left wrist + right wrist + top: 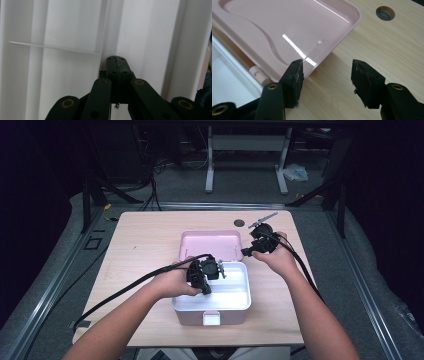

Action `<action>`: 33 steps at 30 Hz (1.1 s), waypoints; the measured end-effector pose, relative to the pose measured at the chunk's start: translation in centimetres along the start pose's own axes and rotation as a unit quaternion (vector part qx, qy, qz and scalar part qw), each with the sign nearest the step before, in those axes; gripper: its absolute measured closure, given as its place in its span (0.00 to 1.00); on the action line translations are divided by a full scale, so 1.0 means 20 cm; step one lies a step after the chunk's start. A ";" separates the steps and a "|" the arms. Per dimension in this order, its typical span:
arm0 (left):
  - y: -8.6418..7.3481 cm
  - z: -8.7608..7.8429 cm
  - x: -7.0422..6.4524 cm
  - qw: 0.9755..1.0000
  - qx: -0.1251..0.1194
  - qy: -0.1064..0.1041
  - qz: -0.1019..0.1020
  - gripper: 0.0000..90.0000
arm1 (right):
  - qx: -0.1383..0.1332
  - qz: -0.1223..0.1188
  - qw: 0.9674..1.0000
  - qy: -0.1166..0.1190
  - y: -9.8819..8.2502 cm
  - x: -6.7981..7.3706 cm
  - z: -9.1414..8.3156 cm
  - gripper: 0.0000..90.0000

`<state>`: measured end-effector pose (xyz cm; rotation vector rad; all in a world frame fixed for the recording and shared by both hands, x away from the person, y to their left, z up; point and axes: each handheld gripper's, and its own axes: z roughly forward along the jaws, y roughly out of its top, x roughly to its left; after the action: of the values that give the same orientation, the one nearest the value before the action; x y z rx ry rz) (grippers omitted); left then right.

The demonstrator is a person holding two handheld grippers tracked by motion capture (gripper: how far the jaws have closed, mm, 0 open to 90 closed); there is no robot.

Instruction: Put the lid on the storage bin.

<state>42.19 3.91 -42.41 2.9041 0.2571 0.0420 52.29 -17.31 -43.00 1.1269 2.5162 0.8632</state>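
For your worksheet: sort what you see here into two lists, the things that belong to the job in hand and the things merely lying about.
In the job:
pink box, open
its lid, folded back
white tray inside the box
left gripper, shut, down in the tray
right gripper, open, by the lid's corner

Lying about:
table
table hole
white frame on the floor beyond

One pink box [212, 307] with one open lid [211, 244] sat on the single tabletop [140, 245]. Two grippers were there, the left gripper [206, 272] and the right gripper [257, 245], each with two fingers.
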 end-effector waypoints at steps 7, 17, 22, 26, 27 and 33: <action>0.00 0.00 -0.01 1.000 0.002 0.007 0.006 1.00 | -0.005 0.012 1.000 0.000 0.04 -0.02 0.04 0.52; 0.00 0.00 -0.02 1.000 0.004 0.008 0.006 1.00 | -0.019 0.030 0.999 -0.024 0.11 -0.05 0.14 0.63; 0.00 0.00 -0.02 1.000 0.003 0.014 0.008 1.00 | -0.029 0.043 0.998 -0.038 0.13 -0.06 0.22 0.72; 0.00 0.00 -0.03 1.000 0.004 0.018 0.008 1.00 | -0.046 0.054 0.996 -0.052 0.14 -0.07 0.26 0.75; 0.00 0.00 -0.03 1.000 0.003 0.019 0.009 1.00 | -0.051 0.058 0.996 -0.054 0.14 -0.08 0.26 0.77; 0.00 0.00 -0.03 1.000 0.003 0.019 0.008 1.00 | -0.078 0.089 0.991 -0.058 0.14 -0.11 0.31 0.81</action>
<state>41.60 3.71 -42.46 2.9135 0.2423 0.1000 58.20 -14.78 -46.22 1.3224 2.2390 0.9879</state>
